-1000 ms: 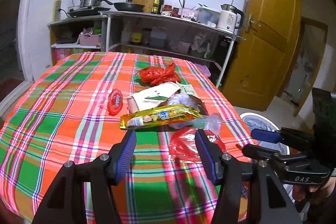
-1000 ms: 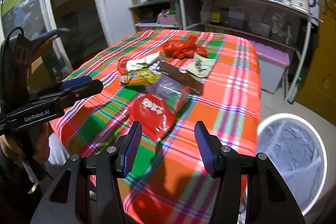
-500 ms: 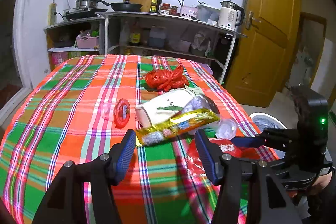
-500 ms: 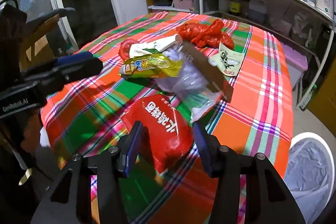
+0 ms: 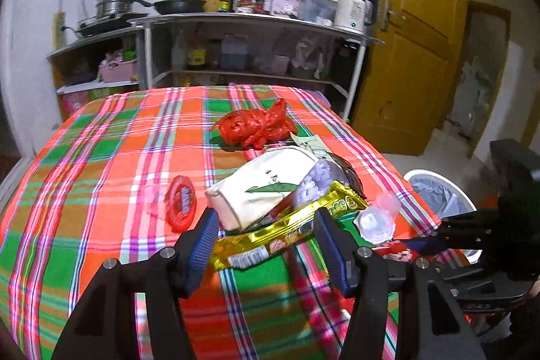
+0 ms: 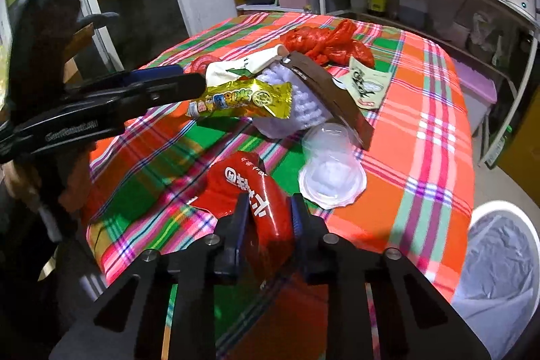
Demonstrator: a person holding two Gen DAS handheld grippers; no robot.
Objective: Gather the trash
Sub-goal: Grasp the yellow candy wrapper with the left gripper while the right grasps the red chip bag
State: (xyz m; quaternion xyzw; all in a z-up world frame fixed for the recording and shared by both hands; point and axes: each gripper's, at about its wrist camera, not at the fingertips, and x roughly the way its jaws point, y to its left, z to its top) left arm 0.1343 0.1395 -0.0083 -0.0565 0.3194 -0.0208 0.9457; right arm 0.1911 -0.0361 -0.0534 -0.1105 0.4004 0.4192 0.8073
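A white trash bin [image 6: 499, 258] lined with a grey plastic bag stands on the floor just beside the table's [image 5: 101, 157] corner; nothing can be made out inside the liner. A clear plastic cup [image 6: 329, 167] lies on its side on the plaid tablecloth, with a pale lump inside it.

The right hand-held gripper [image 6: 268, 218] has its blue-padded fingers pressed in on a red snack packet [image 6: 256, 188] with white characters, pinching it at the near table edge. The left hand-held gripper [image 5: 265, 245] is spread wide, its fingers either side of a yellow foil wrapper [image 5: 287, 228]; whether the pads touch it cannot be told.

The rest of the trash sits in a loose heap mid-table: a white paper pouch [image 5: 263, 184] with a green leaf mark, a brown wrapper [image 6: 324, 90], a crumpled red plastic bag [image 5: 256, 127], a small cream sachet [image 6: 368, 83], and a round red lid [image 5: 180, 203] lying apart to the left.
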